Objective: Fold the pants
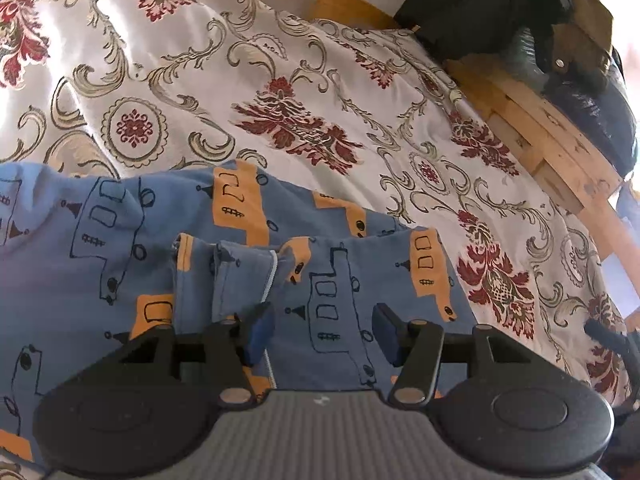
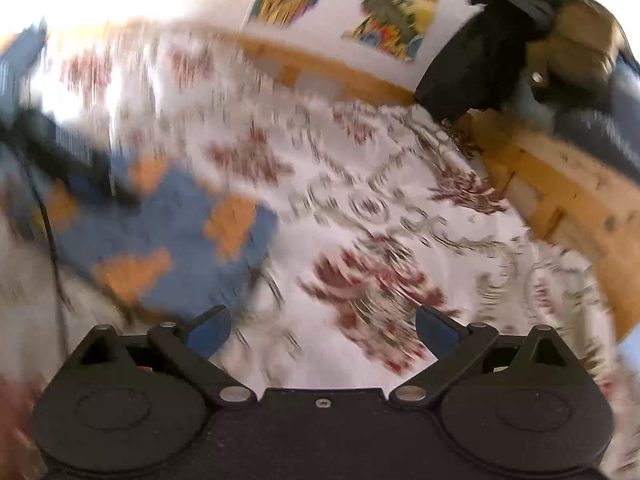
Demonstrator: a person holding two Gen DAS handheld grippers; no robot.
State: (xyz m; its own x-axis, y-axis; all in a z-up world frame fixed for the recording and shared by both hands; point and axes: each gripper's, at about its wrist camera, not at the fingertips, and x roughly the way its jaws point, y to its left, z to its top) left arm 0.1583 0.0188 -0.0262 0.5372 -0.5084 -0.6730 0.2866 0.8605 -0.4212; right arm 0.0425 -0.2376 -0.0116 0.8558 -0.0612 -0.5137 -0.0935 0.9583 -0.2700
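Left gripper (image 1: 323,334) jaws apart over blue pants (image 1: 120,240), holding nothing, right gripper (image 2: 322,330) wide open, empty, above floral bedspread (image 2: 360,240), pants to its left

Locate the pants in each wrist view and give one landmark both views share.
Left wrist: the pants fill the lower left and centre, directly under the open left gripper.
Right wrist: the pants sit left of centre, blurred, left of and beyond the open right gripper, which is over the bedspread.
Shared landmark: the black bag on the wooden frame, upper right in both.
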